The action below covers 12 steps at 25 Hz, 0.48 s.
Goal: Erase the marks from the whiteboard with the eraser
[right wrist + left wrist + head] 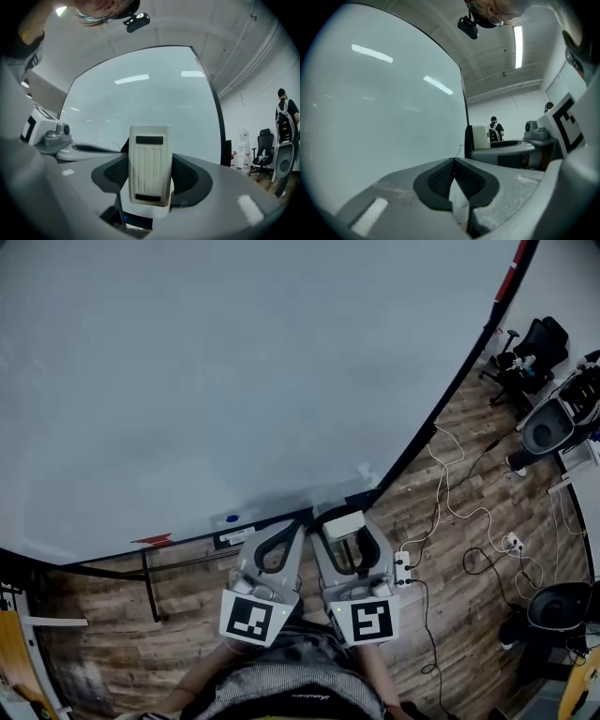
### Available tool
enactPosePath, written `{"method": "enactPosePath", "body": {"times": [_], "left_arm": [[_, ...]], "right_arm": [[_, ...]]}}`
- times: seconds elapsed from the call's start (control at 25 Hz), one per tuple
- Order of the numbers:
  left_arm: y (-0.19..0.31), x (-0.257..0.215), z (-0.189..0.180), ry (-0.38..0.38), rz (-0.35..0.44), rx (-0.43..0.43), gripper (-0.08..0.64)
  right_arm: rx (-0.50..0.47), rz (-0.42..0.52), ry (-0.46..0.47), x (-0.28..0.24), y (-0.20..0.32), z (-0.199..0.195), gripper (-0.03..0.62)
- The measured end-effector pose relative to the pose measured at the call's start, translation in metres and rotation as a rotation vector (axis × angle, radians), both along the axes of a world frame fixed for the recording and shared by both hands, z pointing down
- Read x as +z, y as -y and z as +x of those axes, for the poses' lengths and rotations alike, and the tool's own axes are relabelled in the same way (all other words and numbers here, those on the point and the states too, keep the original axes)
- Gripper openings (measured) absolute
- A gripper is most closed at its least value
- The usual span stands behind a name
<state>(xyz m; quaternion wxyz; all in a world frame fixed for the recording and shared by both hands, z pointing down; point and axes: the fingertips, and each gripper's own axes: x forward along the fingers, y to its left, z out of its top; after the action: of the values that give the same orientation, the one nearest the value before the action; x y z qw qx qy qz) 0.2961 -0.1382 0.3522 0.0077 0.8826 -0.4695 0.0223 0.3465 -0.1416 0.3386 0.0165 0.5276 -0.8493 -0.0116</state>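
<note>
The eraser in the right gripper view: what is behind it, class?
Behind the eraser, held in the right gripper, stands the whiteboard, with no marks showing. The patch directly behind the eraser is covered.

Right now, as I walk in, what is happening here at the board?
A person stands at a large whiteboard with a gripper in each hand. The right gripper is shut on a white eraser and holds it low, near the board's bottom edge. The left gripper is beside it, jaws together with nothing between them. No marks show on the part of the board that is in view.
</note>
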Motion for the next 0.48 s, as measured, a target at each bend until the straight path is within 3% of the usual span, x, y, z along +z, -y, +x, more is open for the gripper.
{"method": "enactPosePath", "body": {"times": [0.28, 0.48], "left_arm": [[0.051, 0.005, 0.013, 0.002, -0.033, 0.058, 0.003], [0.053, 0.010, 0.009, -0.005, -0.027, 0.045, 0.003]], "right_arm": [[0.046, -0.018, 0.003, 0.005, 0.061, 0.018, 0.264], [0.043, -0.019, 0.004, 0.006, 0.064, 0.019, 0.264]]}}
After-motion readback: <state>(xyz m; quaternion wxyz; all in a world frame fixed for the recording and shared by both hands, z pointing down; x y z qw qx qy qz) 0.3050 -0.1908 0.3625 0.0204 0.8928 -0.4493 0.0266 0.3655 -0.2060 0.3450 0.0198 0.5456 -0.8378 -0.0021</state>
